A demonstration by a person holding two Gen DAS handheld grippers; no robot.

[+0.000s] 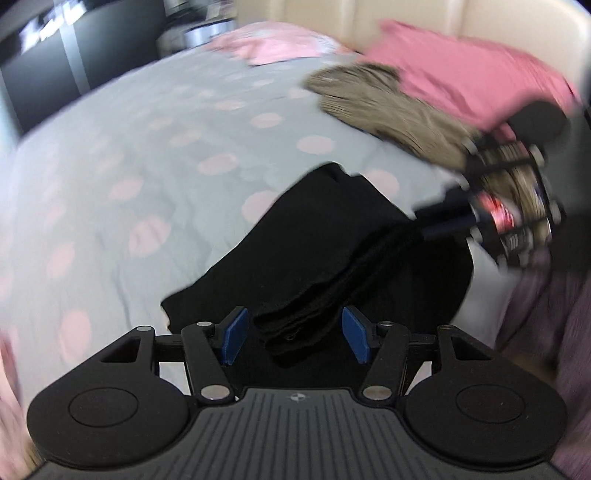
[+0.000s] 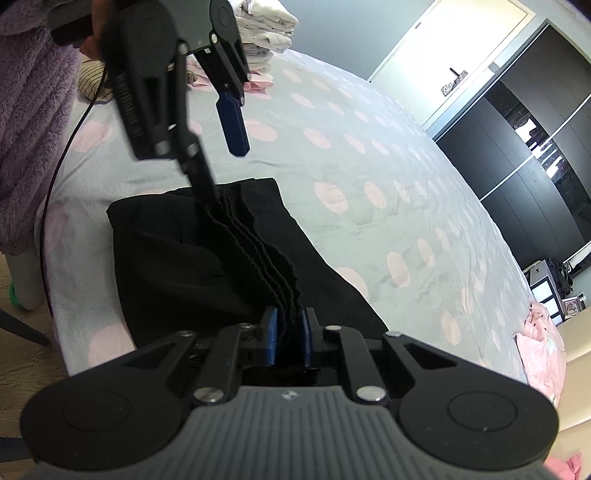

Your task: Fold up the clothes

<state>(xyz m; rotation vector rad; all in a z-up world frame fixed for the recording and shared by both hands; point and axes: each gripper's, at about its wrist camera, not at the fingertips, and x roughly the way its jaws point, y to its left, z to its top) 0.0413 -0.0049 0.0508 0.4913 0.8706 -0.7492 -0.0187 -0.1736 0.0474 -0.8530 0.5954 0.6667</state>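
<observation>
The right gripper [image 2: 289,334] is nearly closed, its 2 blue pads pinching a stacked, wavy edge of the black garment [image 2: 207,258] between them. From that pinch the layered edge runs straight ahead of the gripper and rises toward the left gripper [image 2: 218,164], which hangs above and in front. The rest of the garment spreads flat on the bed cover [image 2: 369,155] just beyond and to both sides of the right gripper's fingers, more of it to the left.

In the left wrist view the left gripper [image 1: 291,334] has its 2 blue pads spread well apart. A thick folded band of the black garment [image 1: 314,258] lies in the gap between them, closer to the right pad, with open space beside the left pad; the pads do not press on it. The right wrist view shows 1 blue finger free in the air and the other dark finger down against the fabric. From the gap, the black cloth stretches ahead and to the right, up to the right gripper [image 1: 424,218], which is blurred at the garment's far end.

Farther ahead of the left gripper, to the right, a tan garment [image 1: 384,107] lies beside a pink garment [image 1: 461,74]. Beyond the left gripper in the right wrist view sits a stack of pale folded clothes [image 2: 266,33].
</observation>
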